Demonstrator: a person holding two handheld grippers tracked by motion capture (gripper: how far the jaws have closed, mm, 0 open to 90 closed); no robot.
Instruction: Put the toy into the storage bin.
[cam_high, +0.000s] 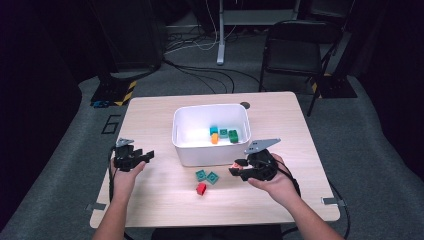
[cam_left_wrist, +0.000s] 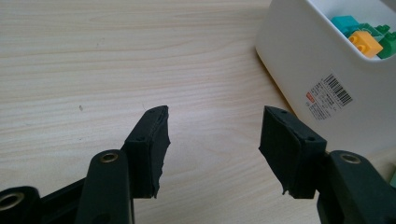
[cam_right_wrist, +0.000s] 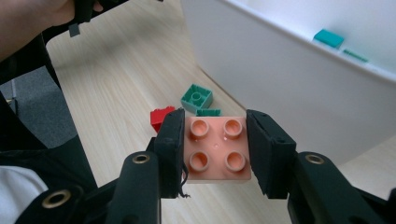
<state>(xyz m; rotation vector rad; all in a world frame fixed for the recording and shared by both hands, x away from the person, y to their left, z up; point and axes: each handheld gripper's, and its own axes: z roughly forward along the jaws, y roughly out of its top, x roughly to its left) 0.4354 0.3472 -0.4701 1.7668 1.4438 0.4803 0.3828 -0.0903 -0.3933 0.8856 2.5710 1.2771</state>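
Between right hand-held gripper (cam_right_wrist: 215, 149) jaws, a pink brick (cam_right_wrist: 216, 150).

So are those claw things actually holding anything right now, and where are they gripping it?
The right gripper holds a pink four-stud brick, its pads pressed on two opposite side walls, studs facing the camera. The left gripper stands open with nothing between its jaws.

Table (cam_high: 150, 120) looks like pale wood laminate, smooth with a faint grain. The bin (cam_left_wrist: 299, 60) is glossy white plastic with a paper barcode sticker (cam_left_wrist: 329, 95). The pink brick (cam_right_wrist: 216, 149) is smooth, slightly shiny plastic, squeezed between matt black, rubbery-looking pads (cam_right_wrist: 170, 149).
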